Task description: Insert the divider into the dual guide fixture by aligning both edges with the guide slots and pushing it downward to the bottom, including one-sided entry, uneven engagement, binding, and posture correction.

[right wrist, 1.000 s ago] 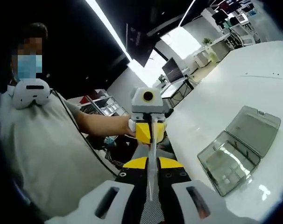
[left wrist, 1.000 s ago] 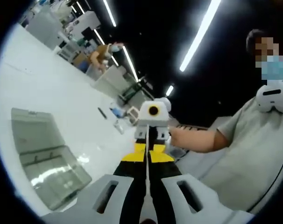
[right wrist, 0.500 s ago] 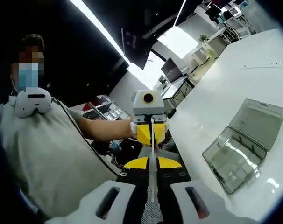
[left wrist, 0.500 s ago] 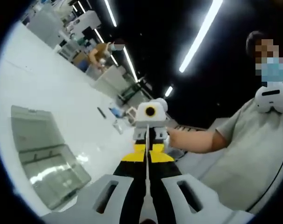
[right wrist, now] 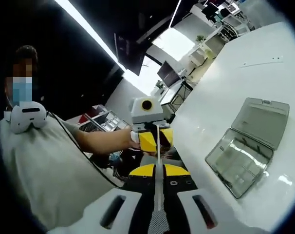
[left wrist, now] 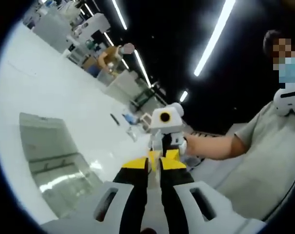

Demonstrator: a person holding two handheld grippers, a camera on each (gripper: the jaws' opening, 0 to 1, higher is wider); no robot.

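Note:
The divider point(right wrist: 158, 156) is a thin pale plate seen edge-on, held up in the air above the table. My right gripper point(right wrist: 158, 170) is shut on its near end. Facing it, my left gripper point(right wrist: 156, 139) has its yellow-tipped jaws on either side of the far end. In the left gripper view, my left gripper point(left wrist: 155, 163) stands open with a clear gap between its black fingers, and the right gripper point(left wrist: 166, 141) faces it. A clear plastic box point(right wrist: 245, 146) with its lid laid open lies on the white table point(right wrist: 245, 87), away from both grippers. The same box point(left wrist: 55, 161) appears at lower left.
The person point(left wrist: 269, 146) in a grey shirt stands close, a bare forearm point(left wrist: 211, 146) reaching to the right gripper. Small items point(left wrist: 125, 122) lie on the table's far part point(left wrist: 50, 92). Another person point(left wrist: 111, 53) is far off among benches.
My left gripper's jaws have moved apart; they were pressed together on the divider before. The right gripper stays shut on it. Both views have shifted slightly.

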